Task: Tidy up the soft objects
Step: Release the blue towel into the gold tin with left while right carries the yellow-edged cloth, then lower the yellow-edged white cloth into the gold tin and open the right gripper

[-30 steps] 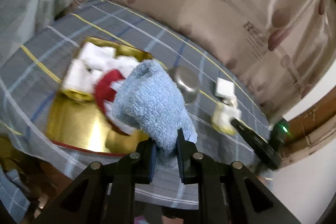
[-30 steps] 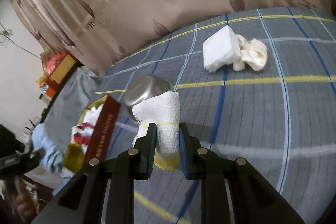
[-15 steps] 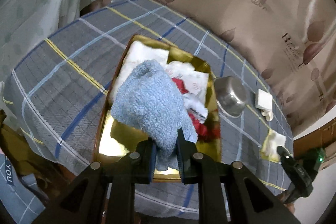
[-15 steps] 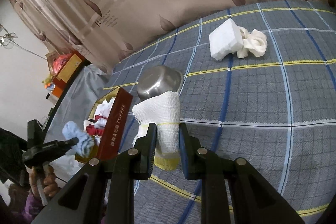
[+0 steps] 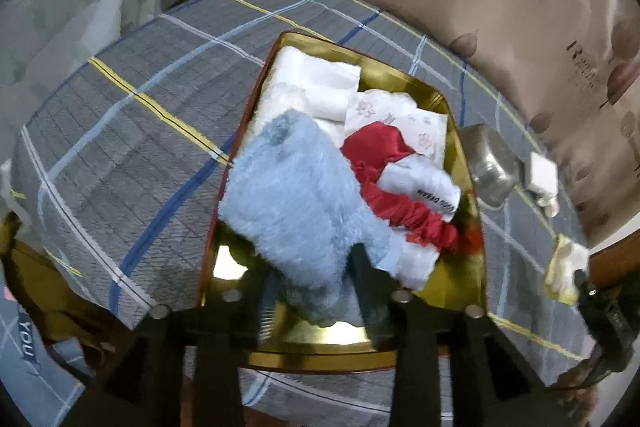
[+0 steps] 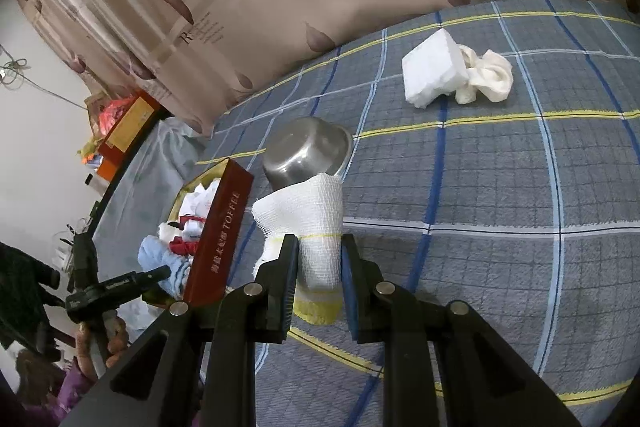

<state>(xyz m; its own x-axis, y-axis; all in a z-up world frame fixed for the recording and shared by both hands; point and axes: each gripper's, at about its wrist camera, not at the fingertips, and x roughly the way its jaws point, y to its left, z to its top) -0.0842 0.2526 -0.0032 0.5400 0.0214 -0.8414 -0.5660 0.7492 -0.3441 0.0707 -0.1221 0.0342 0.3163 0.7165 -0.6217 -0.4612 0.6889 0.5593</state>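
A fluffy light-blue towel (image 5: 296, 203) lies in the gold tin (image 5: 400, 75), over white cloths (image 5: 312, 83) and a red ruffled cloth (image 5: 384, 155). My left gripper (image 5: 316, 287) is over the tin's near end. Its jaws are opening, with the towel's near end loose between them. In the right wrist view my right gripper (image 6: 320, 267) is shut on a white gauze cloth with a yellow edge (image 6: 308, 211), held just above the checked blanket to the right of the tin's red wall (image 6: 220, 239).
An upturned steel bowl (image 6: 308, 151) sits just beyond the gauze cloth, next to the tin. Further back on the blanket a white foam block (image 6: 434, 73) touches a knotted cream cloth (image 6: 488, 77). A curtain hangs behind the bed, with boxes at far left.
My left gripper has dropped toward the tin with the blue towel, and its jaws have spread apart. The right gripper still holds the gauze cloth in the same spot.
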